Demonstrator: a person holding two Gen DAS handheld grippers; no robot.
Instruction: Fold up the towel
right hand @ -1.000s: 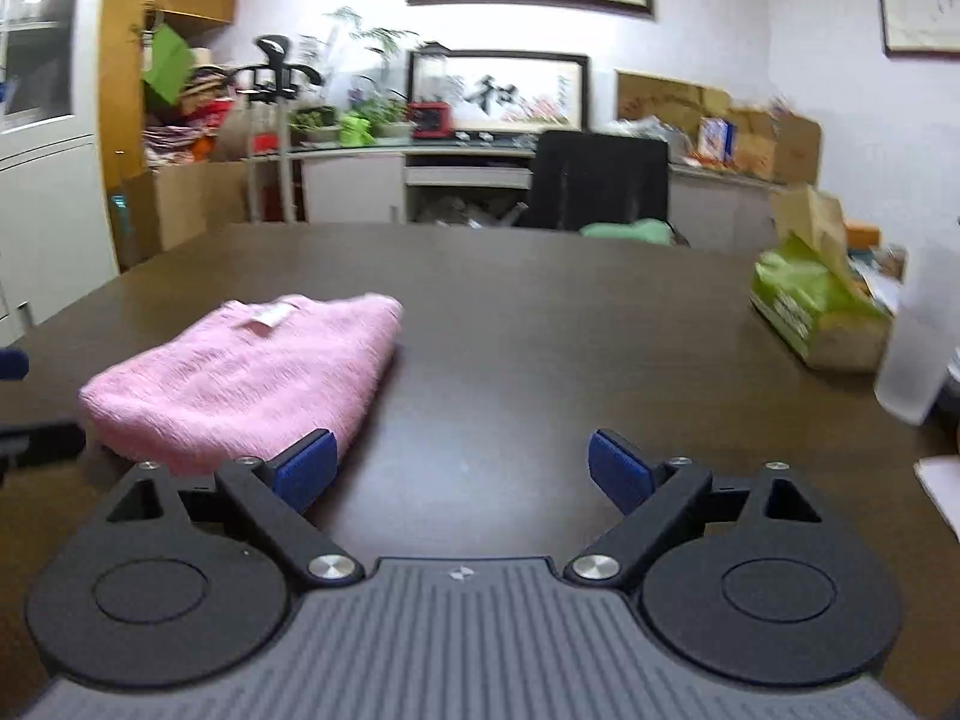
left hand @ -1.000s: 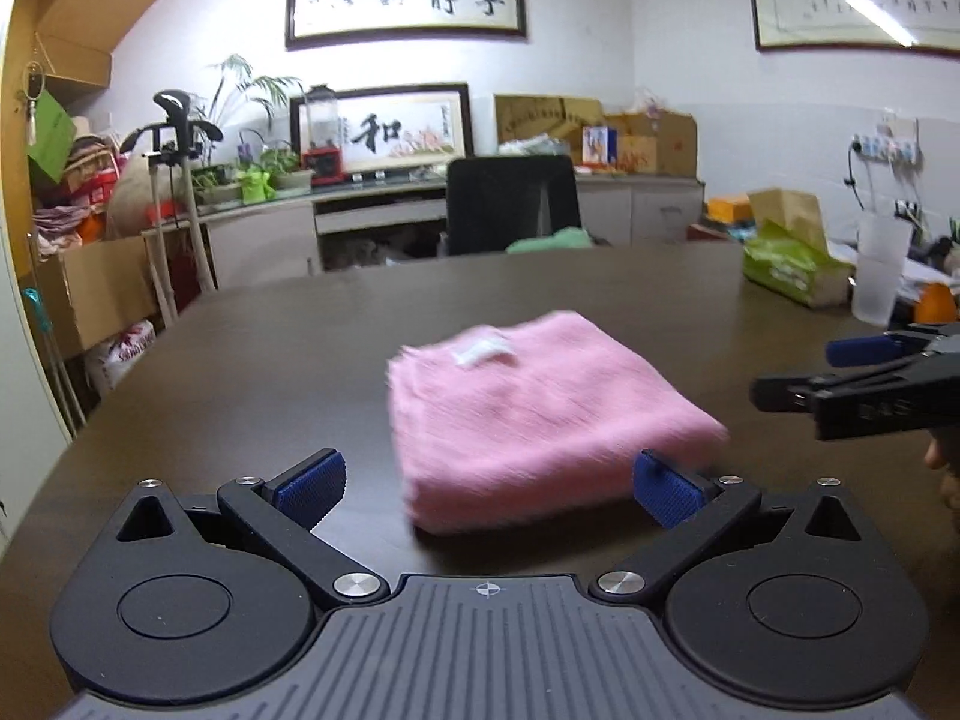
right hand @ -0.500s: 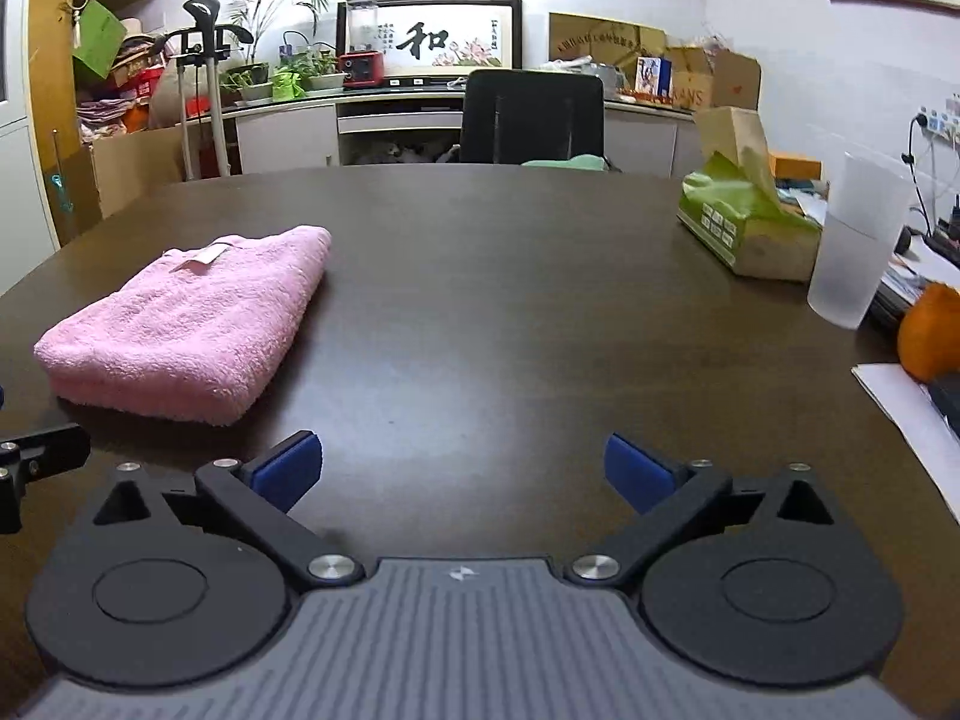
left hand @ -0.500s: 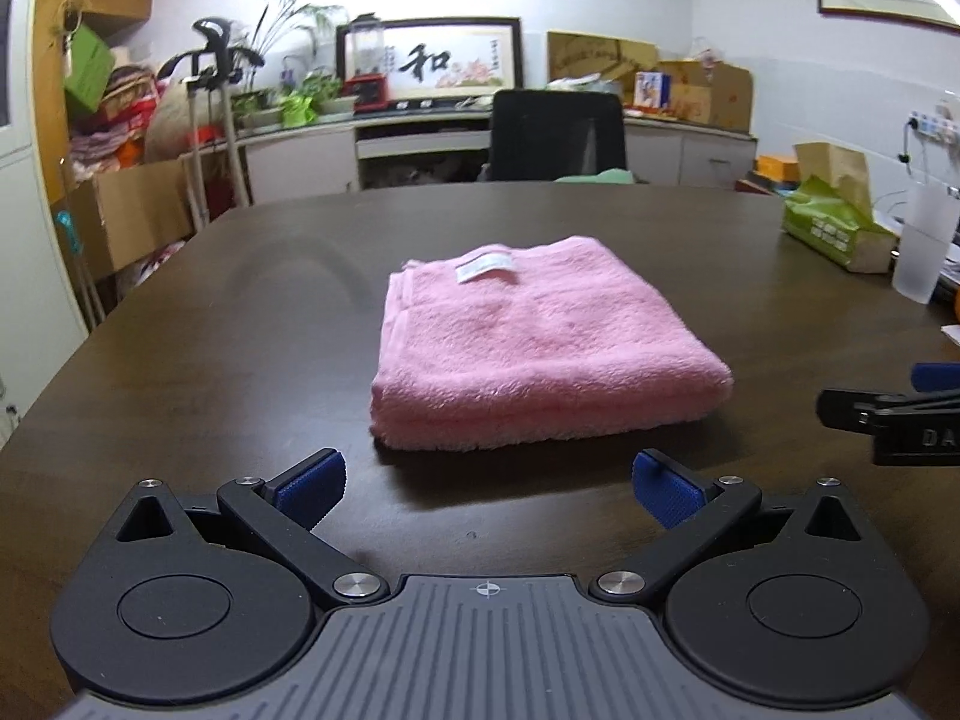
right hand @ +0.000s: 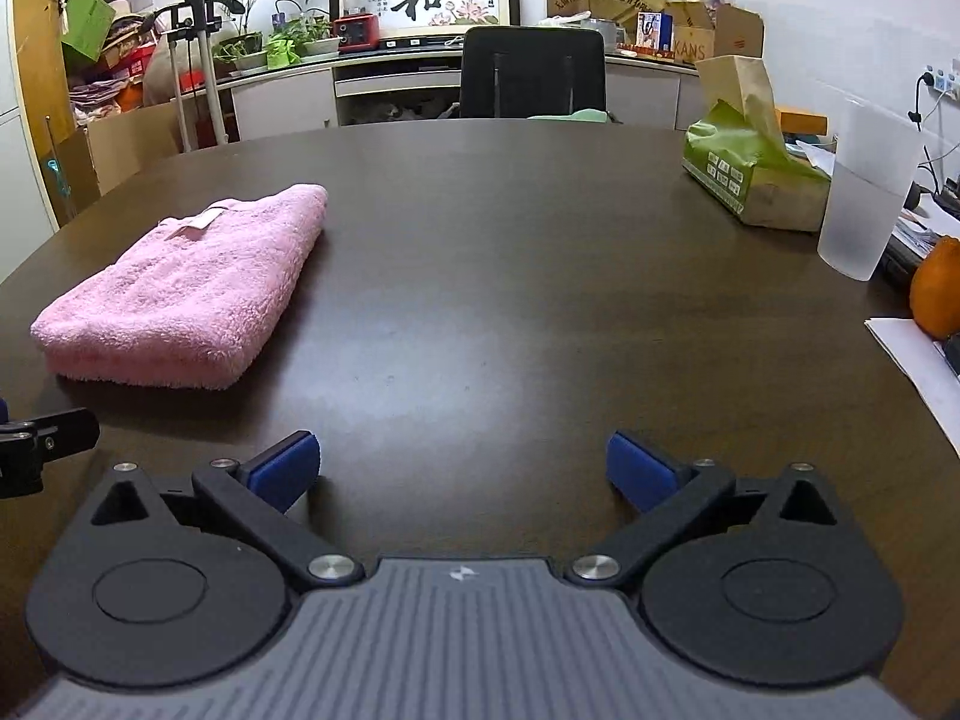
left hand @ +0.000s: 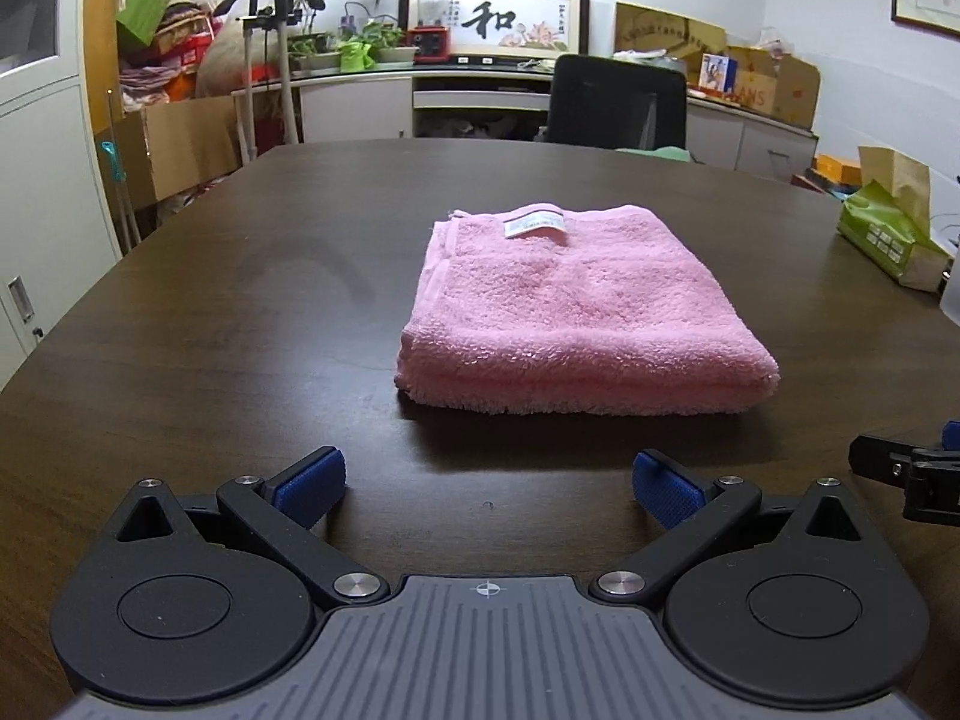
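A pink towel (left hand: 576,312) lies folded into a thick rectangle on the dark wooden table (left hand: 240,312), its white label at the far edge. It also shows at the left of the right wrist view (right hand: 186,294). My left gripper (left hand: 489,489) is open and empty, just short of the towel's near edge. My right gripper (right hand: 462,468) is open and empty over bare table, to the right of the towel. Neither gripper touches the towel.
A green tissue pack (right hand: 750,174), a frosted plastic cup (right hand: 864,192), an orange (right hand: 936,288) and papers (right hand: 918,354) sit along the table's right side. A black office chair (right hand: 534,72) stands at the far edge. Cabinets and boxes line the walls.
Both grippers have drawn back from the towel toward the table's near edge. The towel has stayed folded on the table.
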